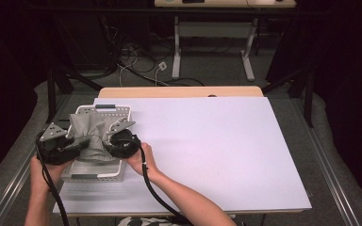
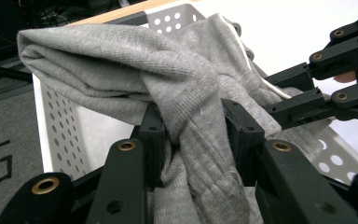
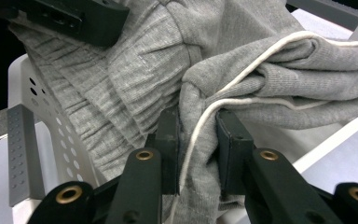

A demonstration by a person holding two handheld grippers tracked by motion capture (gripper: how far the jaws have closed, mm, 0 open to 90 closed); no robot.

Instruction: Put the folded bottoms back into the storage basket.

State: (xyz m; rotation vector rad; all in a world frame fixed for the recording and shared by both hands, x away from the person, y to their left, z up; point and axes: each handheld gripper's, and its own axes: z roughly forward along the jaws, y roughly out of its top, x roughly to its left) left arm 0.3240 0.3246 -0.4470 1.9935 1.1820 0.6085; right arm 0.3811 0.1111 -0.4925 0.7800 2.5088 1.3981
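Note:
A grey knit garment (image 1: 88, 134) with a white drawstring (image 3: 242, 77) hangs bunched over a white perforated basket (image 1: 104, 111) at the table's left. My left gripper (image 1: 78, 142) is shut on a twisted fold of the garment (image 2: 193, 116) from the left side. From the right, my right gripper (image 1: 107, 142) is shut on another fold (image 3: 200, 126), with the drawstring running between its jaws. In the left gripper view the right gripper's black arms (image 2: 326, 93) reach in from the right. The garment hides most of the basket's inside.
The basket rests on a white sheet (image 1: 217, 146) over a wooden table whose far edge (image 1: 179, 92) shows. Cables (image 1: 136, 63) and the legs of a second desk (image 1: 176, 52) lie on the floor beyond. Dark curtains flank both sides.

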